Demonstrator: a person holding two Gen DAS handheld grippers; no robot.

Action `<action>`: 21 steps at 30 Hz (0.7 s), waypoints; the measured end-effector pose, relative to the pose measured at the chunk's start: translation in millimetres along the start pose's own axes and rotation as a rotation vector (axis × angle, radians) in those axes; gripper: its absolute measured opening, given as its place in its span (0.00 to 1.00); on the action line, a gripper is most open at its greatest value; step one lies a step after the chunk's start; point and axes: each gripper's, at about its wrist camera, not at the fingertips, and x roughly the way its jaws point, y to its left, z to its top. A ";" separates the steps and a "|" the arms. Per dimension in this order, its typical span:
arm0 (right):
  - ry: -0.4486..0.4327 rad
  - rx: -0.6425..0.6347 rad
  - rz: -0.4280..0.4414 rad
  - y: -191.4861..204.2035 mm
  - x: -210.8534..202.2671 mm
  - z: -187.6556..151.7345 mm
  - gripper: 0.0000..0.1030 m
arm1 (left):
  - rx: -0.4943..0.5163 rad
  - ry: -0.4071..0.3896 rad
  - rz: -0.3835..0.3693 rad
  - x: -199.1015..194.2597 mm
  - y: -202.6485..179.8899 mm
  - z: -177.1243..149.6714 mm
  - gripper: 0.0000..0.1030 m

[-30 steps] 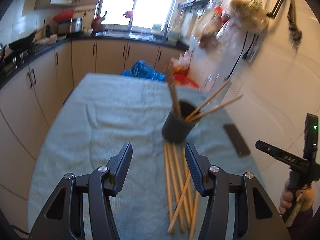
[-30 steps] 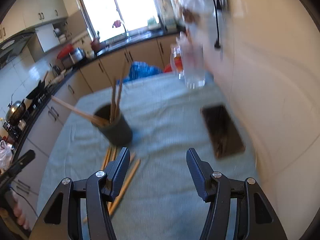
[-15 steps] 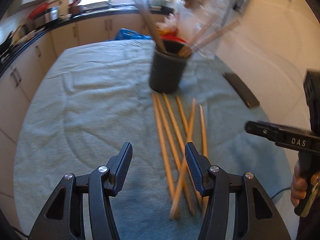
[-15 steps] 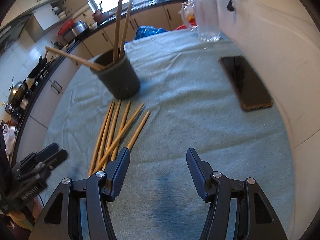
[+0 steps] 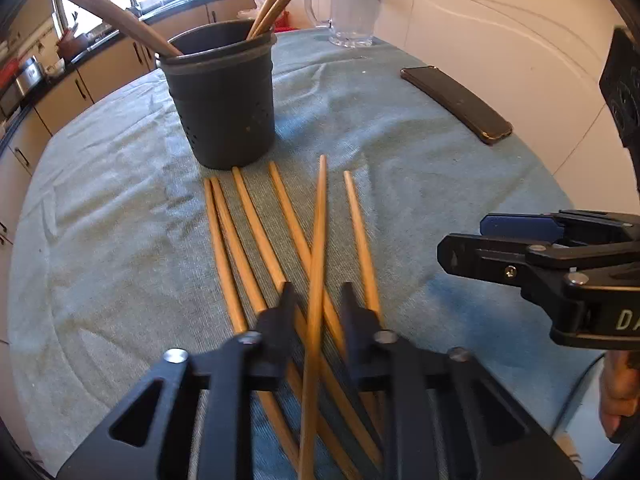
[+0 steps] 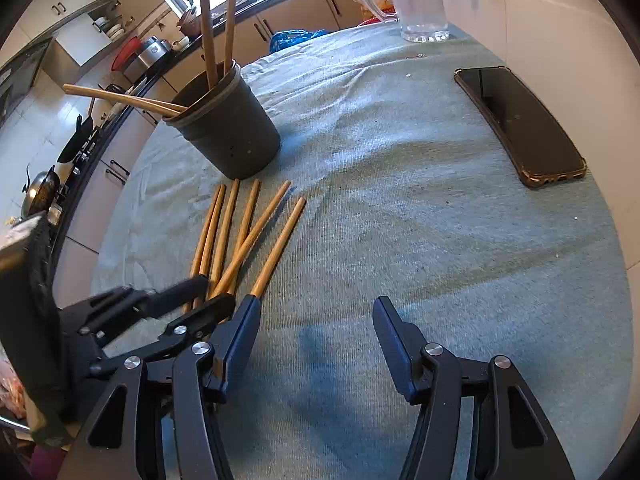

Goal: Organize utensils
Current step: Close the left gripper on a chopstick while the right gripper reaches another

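My left gripper (image 5: 316, 300) is low over the loose chopsticks (image 5: 256, 240), fingers narrowed but apart, straddling the one crossed chopstick (image 5: 318, 248) without pinching it yet. The rest fan out either side of it, tips toward the dark holder (image 5: 224, 100) straight ahead (four sticks already inside). My right gripper (image 6: 316, 340) hovers wide and empty, phone (image 6: 520, 124) ahead to its right.

Loose chopsticks (image 5: 256, 240) fanned on the table (image 5: 420, 168) just before the utensil holder (image 5: 224, 100), more chopsticks standing inside it. Phone (image 5: 456, 102) right of the holder, glass pitcher (image 5: 352, 4) behind, near the wall.
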 end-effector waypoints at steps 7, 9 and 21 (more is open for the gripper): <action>0.016 -0.022 -0.001 10.4 15.6 9.6 0.60 | -0.130 -0.045 -0.061 -21.3 32.3 -7.2 0.06; 0.020 -0.044 -0.011 18.0 21.6 11.9 0.58 | -0.172 -0.054 -0.069 -30.5 47.0 -16.1 0.06; 0.021 -0.154 -0.155 50.7 53.2 23.7 0.33 | -0.353 0.056 -0.018 -23.9 112.7 -54.4 0.24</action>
